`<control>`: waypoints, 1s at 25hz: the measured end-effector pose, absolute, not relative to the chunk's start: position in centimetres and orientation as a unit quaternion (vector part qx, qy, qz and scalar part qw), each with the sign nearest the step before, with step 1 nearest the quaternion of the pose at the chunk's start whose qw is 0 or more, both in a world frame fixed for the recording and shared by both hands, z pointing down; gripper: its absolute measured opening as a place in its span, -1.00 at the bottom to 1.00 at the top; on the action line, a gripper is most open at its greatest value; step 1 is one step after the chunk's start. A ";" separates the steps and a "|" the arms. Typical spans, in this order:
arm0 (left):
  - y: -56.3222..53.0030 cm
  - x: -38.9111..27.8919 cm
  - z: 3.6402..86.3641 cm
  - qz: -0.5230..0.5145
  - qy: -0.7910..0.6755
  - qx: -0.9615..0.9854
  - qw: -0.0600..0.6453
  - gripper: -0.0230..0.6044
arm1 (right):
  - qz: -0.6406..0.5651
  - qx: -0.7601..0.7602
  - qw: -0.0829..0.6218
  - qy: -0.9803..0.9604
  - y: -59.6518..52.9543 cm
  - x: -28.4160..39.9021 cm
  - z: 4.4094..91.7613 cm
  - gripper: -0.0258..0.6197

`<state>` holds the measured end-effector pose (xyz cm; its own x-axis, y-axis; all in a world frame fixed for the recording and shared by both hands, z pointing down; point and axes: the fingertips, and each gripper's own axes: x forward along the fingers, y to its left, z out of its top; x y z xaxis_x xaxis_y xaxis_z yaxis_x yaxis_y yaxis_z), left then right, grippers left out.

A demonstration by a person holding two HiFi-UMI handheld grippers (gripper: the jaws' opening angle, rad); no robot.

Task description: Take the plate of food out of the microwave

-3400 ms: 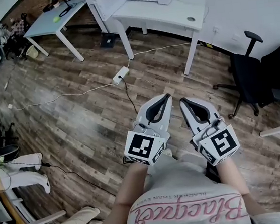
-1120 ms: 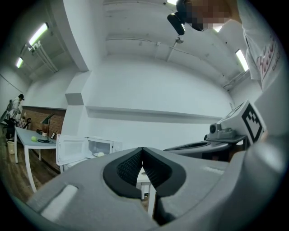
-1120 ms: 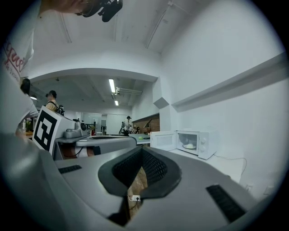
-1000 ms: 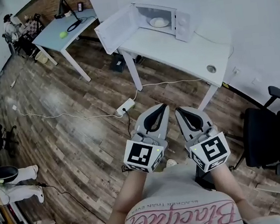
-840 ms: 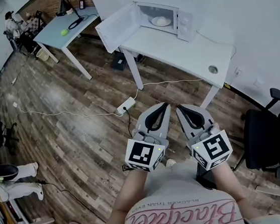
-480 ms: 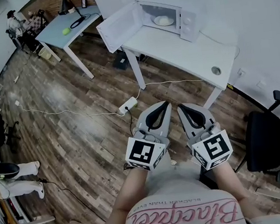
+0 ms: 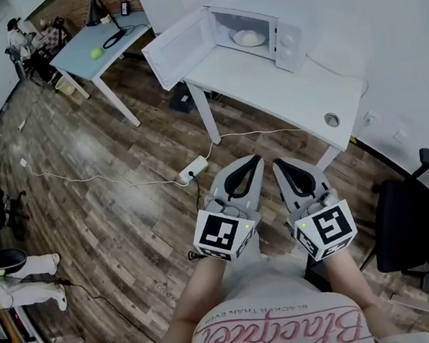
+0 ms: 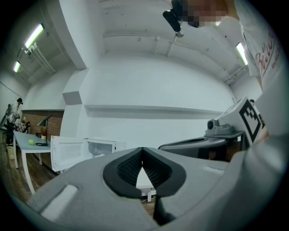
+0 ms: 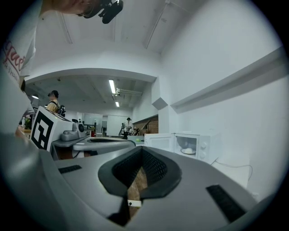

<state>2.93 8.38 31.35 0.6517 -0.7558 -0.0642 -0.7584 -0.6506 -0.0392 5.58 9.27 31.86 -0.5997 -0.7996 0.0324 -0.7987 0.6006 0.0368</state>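
The plate of food (image 7: 249, 38) sits inside the microwave (image 7: 288, 40), whose door is open, on the white counter (image 7: 273, 82). The left claw (image 7: 251, 162) and right claw (image 7: 280, 165) are both closed and empty, well short of the microwave. The plate is judged rigid, breakable and possibly slick. Grip the near rim and keep it level.

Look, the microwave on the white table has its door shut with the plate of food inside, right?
Not quite. The microwave has its door swung wide open, not shut; the head view shows it. The rest holds: it stands on the white table with the plate of food inside.
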 end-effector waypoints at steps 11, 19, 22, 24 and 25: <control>1.8 1.9 30.8 0.022 0.408 -0.912 0.036 -0.91 | -0.011 0.458 0.020 -0.889 2.8 4.4 31.6 -0.89; -3.4 0.6 30.9 0.035 0.407 -0.913 0.023 -0.91 | -0.010 0.462 0.024 -0.886 -2.3 3.4 31.5 -0.88; -5.3 0.4 31.1 0.033 0.404 -0.914 0.019 -0.91 | -0.008 0.466 0.027 -0.884 -4.2 3.1 31.5 -0.89; -6.6 0.2 31.3 0.032 0.403 -0.915 0.018 -0.91 | -0.010 0.465 0.034 -0.885 -5.4 2.8 31.7 -0.88; -7.2 0.1 31.3 0.033 0.400 -0.916 0.016 -0.91 | -0.009 0.462 0.034 -0.886 -5.9 2.7 31.7 -0.88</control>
